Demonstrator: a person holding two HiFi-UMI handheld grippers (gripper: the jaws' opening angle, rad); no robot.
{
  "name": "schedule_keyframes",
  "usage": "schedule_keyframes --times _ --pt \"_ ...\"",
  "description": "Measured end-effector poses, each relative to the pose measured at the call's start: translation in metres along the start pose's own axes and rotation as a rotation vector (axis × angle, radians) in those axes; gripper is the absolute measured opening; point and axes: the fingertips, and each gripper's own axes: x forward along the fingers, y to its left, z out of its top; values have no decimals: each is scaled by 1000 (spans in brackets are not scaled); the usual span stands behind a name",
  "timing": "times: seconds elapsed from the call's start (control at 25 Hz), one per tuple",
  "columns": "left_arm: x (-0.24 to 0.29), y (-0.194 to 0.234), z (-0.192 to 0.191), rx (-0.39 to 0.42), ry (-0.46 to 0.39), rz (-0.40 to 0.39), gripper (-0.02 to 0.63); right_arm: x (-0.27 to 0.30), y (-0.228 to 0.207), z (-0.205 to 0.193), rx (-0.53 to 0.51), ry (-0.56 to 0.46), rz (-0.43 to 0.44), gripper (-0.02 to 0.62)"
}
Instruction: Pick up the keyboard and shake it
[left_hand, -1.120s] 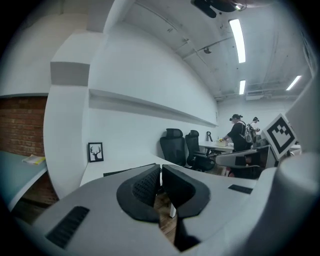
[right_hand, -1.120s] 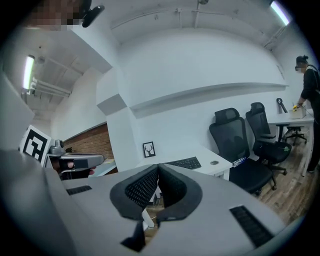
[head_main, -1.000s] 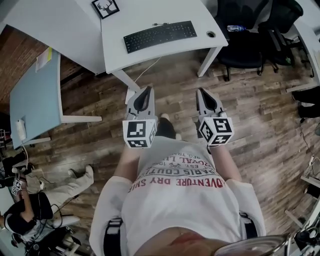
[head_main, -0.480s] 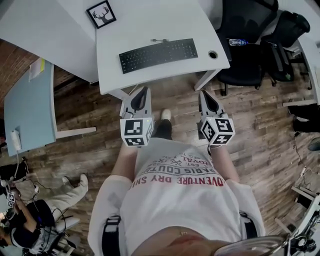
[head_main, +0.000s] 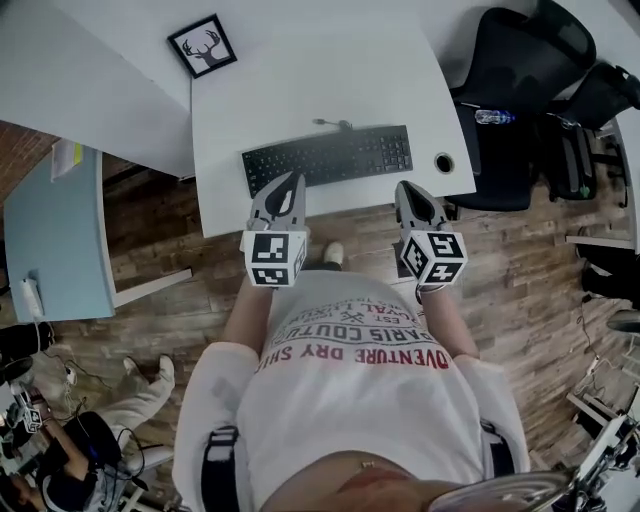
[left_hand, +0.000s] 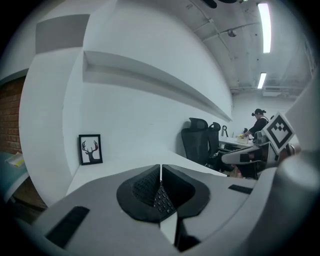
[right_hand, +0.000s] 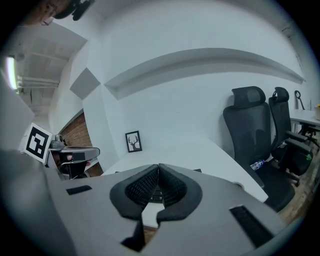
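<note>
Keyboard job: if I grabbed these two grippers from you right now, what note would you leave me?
Left gripper: shut, empty, tip over the keyboard's left end.
Right gripper: shut, empty, at the desk's near edge, by the keyboard's right end.
Keyboard: flat on the desk.
Done: nothing gripped or lifted yet.
Left: open both jaws, grip the keyboard, lift it, shake it.

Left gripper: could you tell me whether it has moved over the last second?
Yes. The left gripper came forward, from over the floor to the white desk, tips now at the keyboard's near edge.
</note>
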Motion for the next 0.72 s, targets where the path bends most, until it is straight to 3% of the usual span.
schedule_keyframes --times 0.24,0.72 --pt "34 28 12 9 6 27 32 48 -8 24 5 -4 25 26" --pt "41 63 -13 -123 59 178 32 90 -19 25 -100 90 162 26"
